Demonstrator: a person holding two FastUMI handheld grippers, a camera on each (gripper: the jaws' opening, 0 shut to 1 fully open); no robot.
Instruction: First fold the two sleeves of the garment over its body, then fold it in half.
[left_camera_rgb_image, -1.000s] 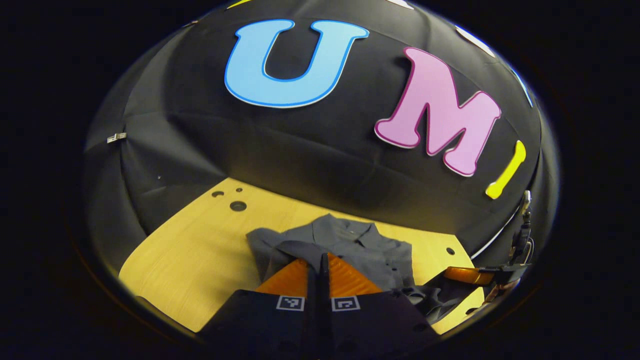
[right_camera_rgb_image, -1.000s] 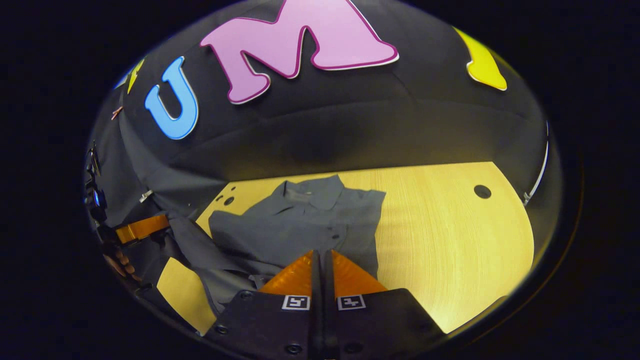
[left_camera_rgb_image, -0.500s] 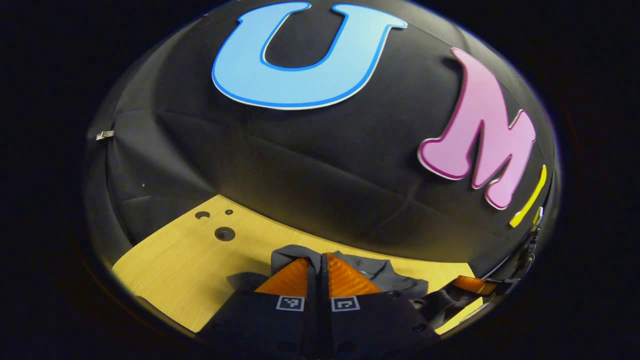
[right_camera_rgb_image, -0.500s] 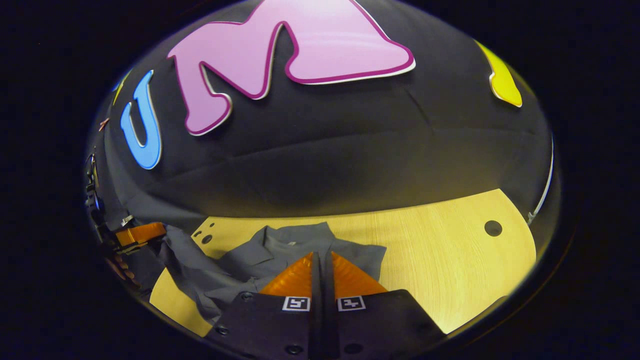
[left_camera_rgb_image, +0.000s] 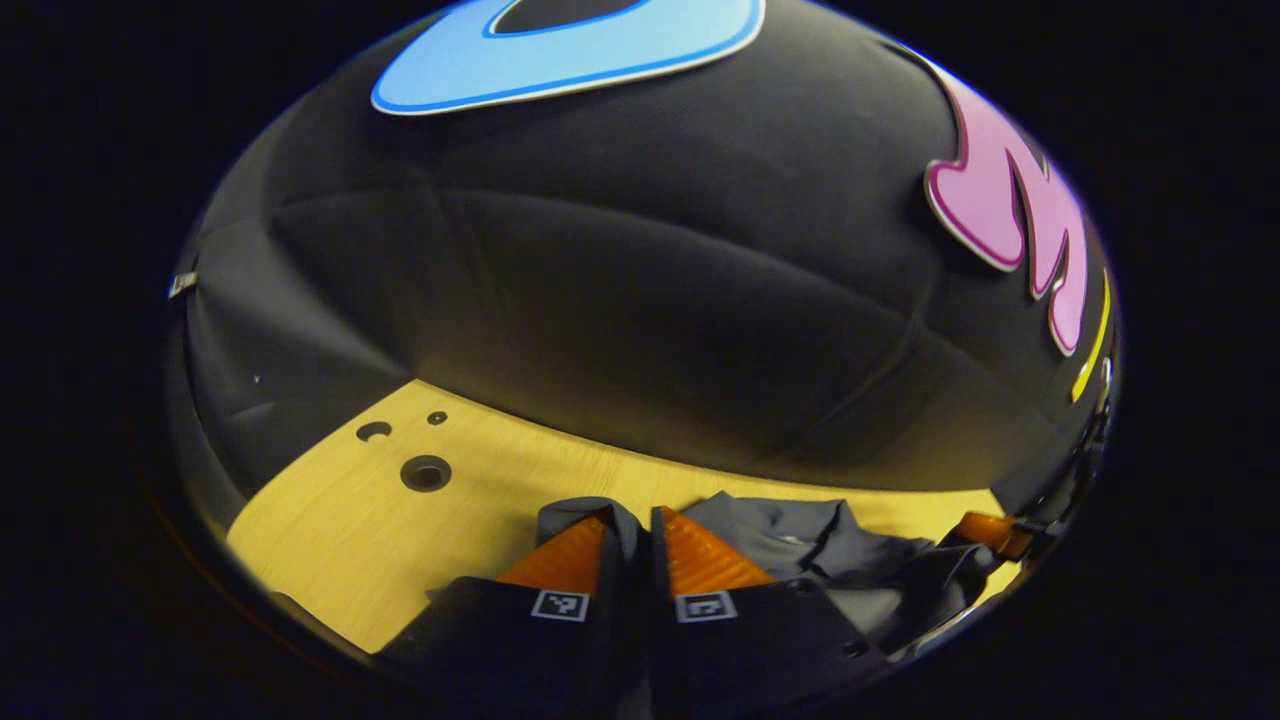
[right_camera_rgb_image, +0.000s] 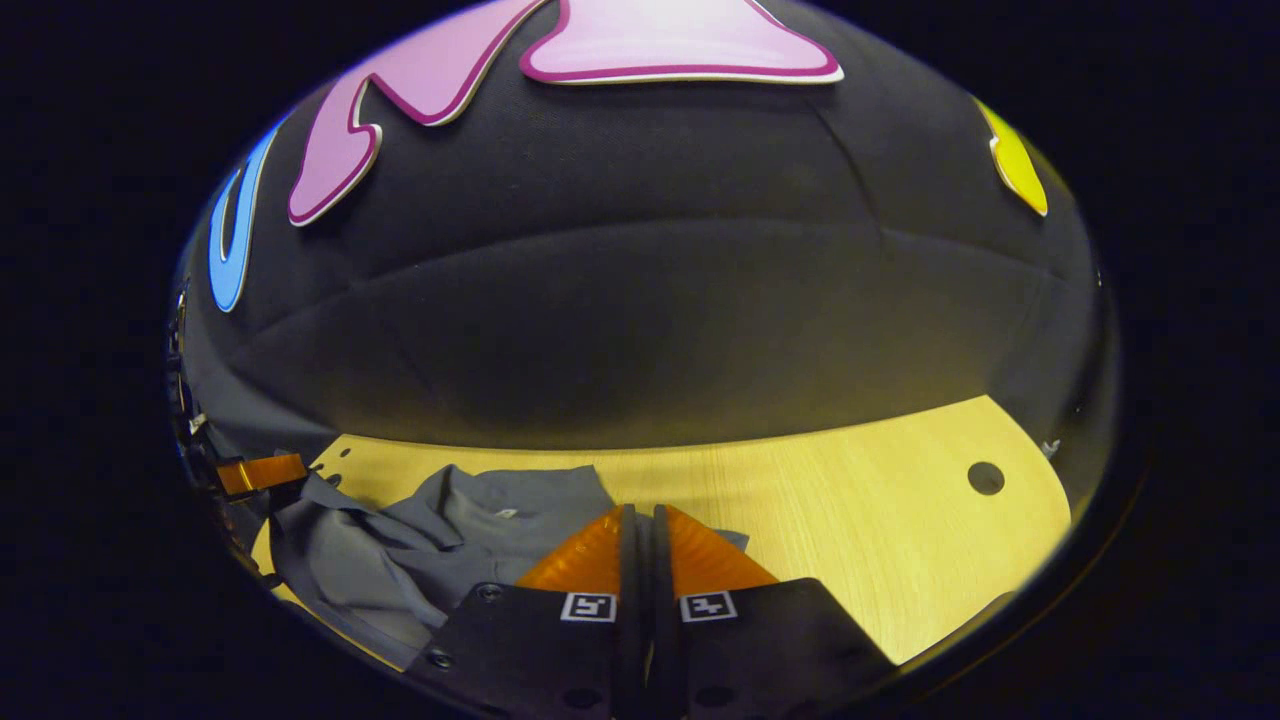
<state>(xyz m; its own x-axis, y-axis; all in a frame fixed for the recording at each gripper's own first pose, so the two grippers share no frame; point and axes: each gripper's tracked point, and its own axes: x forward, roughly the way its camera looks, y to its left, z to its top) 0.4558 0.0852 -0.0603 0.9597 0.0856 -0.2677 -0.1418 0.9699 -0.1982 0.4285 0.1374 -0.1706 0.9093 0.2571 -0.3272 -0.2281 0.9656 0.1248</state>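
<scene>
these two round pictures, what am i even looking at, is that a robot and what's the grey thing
No robot: a person holds one pair of tongs in each hand, and a small fisheye camera rides on each, looking along its two fingers. That is why each picture is round and bent.

In the left gripper view, the left tongs sit at the bottom, closed on a fold of a grey shirt. In the right gripper view, the right tongs are likewise closed, with shirt cloth at their tips. The other pair of tongs shows far off at each picture's edge.

The shirt lies bunched on a pale wooden table with round holes in it. Behind it hangs the booth's black cloth wall.
</scene>
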